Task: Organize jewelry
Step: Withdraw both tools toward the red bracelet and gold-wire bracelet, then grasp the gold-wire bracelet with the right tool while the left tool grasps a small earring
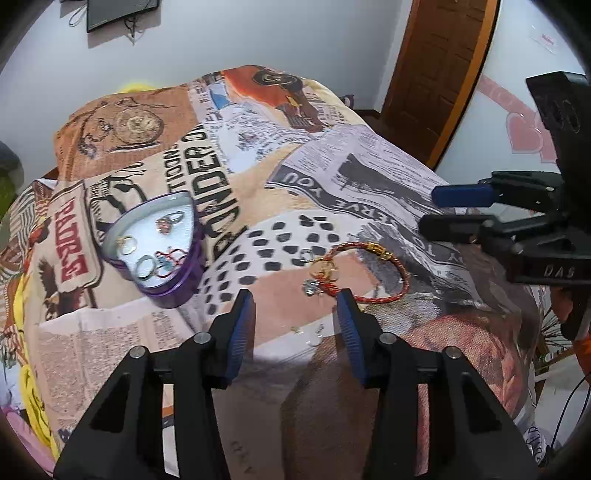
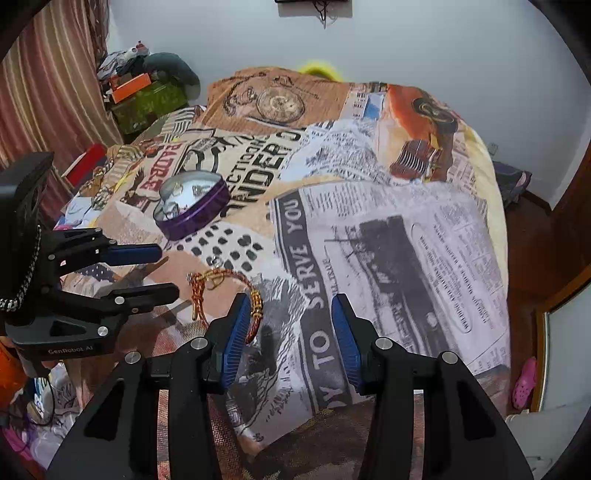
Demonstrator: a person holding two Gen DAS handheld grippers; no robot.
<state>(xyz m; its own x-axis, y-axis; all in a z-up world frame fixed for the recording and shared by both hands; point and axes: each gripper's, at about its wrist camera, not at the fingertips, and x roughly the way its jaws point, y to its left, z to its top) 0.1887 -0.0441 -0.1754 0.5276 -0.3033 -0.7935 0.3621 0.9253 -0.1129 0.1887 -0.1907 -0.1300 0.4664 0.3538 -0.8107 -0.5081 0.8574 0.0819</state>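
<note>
Left gripper [image 1: 295, 299] agape beside bracelet [image 1: 369, 273]

My left gripper [image 1: 295, 306] & right gripper [image 2: 288, 314] are black w/ blue ribbed pads [image 1: 242, 332]. The blanket [image 1: 332, 177] is a collage print: tan, cream & grey newspaper text, black spots on white, a brown pocket-watch patch, orange-red bits. The tin [image 1: 159, 243] is purple outside, pale silver-white inside, holding rings [image 1: 147, 266] in gold, silver & red-blue tones. The bracelet [image 1: 369, 269] is red braided cord w/ gold clasp. The wall [image 1: 258, 33] is pale grey-white, the door [image 1: 436, 74] brown wood. The curtain [image 2: 48, 85] has red & beige stripes.
</note>
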